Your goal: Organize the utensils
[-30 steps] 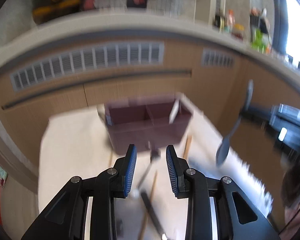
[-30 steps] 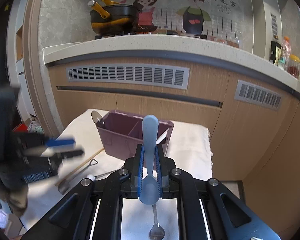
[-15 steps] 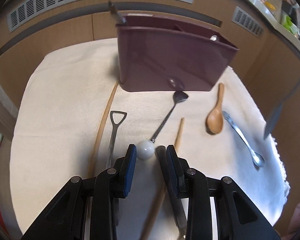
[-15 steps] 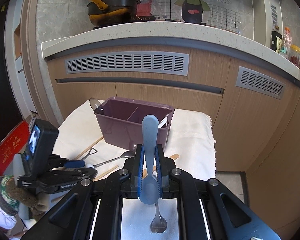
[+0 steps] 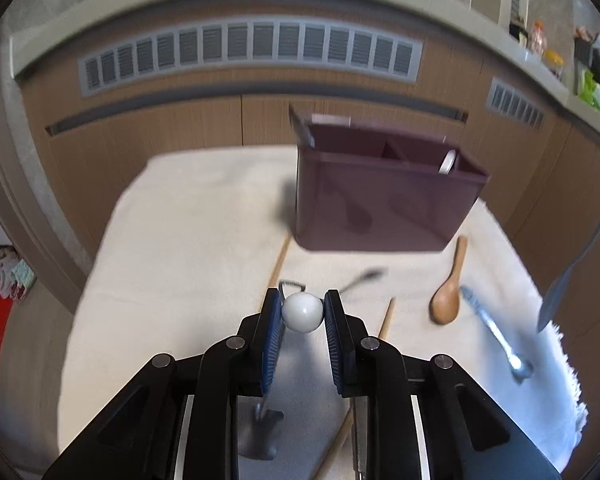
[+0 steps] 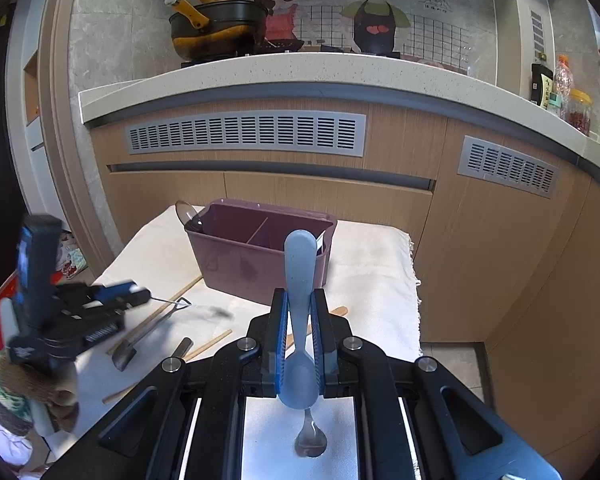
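Note:
My left gripper (image 5: 302, 312) has its jaws closing, and the blue pads touch both sides of the white ball (image 5: 302, 313) on the end of a thin metal spoon. The spoon's blurred bowl (image 5: 370, 275) points toward the purple two-compartment caddy (image 5: 380, 208). The right wrist view shows this left gripper (image 6: 140, 294) low over the cloth, at the left. My right gripper (image 6: 300, 320) is shut on a pale blue spoon (image 6: 299, 264), held above the table with its handle aimed at the caddy (image 6: 260, 252). A metal spoon (image 6: 186, 212) leans in the caddy's left corner.
On the white cloth (image 5: 180, 248) lie a wooden spoon (image 5: 446, 300), a metal spoon (image 5: 496, 336), chopsticks (image 5: 278, 262) and a shovel-shaped spoon (image 5: 266, 432). Wooden cabinets with vents (image 6: 244, 132) stand close behind the table. A person's gloved hand (image 6: 20, 392) holds the left gripper.
The left gripper dropped toward the cloth; the white ball went from in front of its left finger to between the pads as the jaws narrowed. The right gripper kept still with the blue spoon.

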`<state>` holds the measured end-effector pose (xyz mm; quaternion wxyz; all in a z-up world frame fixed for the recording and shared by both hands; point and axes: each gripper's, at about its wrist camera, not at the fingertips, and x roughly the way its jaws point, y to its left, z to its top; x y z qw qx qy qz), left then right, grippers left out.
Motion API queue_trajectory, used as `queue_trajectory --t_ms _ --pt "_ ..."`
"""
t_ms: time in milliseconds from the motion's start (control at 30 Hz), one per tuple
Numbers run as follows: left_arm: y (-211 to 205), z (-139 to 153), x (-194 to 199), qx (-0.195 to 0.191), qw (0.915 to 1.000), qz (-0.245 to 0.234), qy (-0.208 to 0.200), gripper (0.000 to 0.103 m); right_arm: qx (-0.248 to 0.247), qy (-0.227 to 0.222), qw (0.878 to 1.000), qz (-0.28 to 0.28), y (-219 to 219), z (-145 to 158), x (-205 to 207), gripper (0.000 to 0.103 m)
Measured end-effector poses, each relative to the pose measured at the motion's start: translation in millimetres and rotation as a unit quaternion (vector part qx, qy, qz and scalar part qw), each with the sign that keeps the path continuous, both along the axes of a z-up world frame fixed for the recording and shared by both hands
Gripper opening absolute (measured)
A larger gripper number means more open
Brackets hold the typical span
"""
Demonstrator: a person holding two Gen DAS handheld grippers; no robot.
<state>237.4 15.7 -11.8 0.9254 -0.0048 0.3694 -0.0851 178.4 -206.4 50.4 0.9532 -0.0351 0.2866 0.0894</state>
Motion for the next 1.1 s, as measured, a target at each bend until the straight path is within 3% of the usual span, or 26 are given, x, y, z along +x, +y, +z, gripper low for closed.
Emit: queue_trajectory --t_ms 367,467,667,800,933,1100 --pt "-6.2 63.6 -31.8 -0.013 0.9967 -0.029 -0.074 0.023 0.002 -0.014 1.0 0.008 5.2 10.3 -5.8 0.011" --pt "-8.6 91.6 -33.3 -0.014 0.9939 -0.04 -0.102 0.023 0.004 -0.031 0.999 0.01 4.9 25.2 -2.3 0.011" --pt "-21.0 175.7 -14.7 0.021 0.9781 -0.05 -0.201 0.023 -0.005 -0.12 0.993 0.006 7.5 90.4 23.0 0.011" --pt "-29.9 207.2 13.2 0.033 0.967 -0.05 -0.248 0.023 -0.005 -0.158 0.987 -0.008 12.1 111.2 54.9 0.011" --pt "-38.2 206.4 46.7 0.039 0.965 -0.056 -0.253 0.023 -0.003 -0.155 0.988 -0.021 19.3 99.2 95.5 0.011" --pt "-45.5 171.2 93.6 0.056 0.9719 -0.06 -0.221 0.023 -0.019 -0.12 0.992 -0.016 28.7 59.5 137.6 0.011"
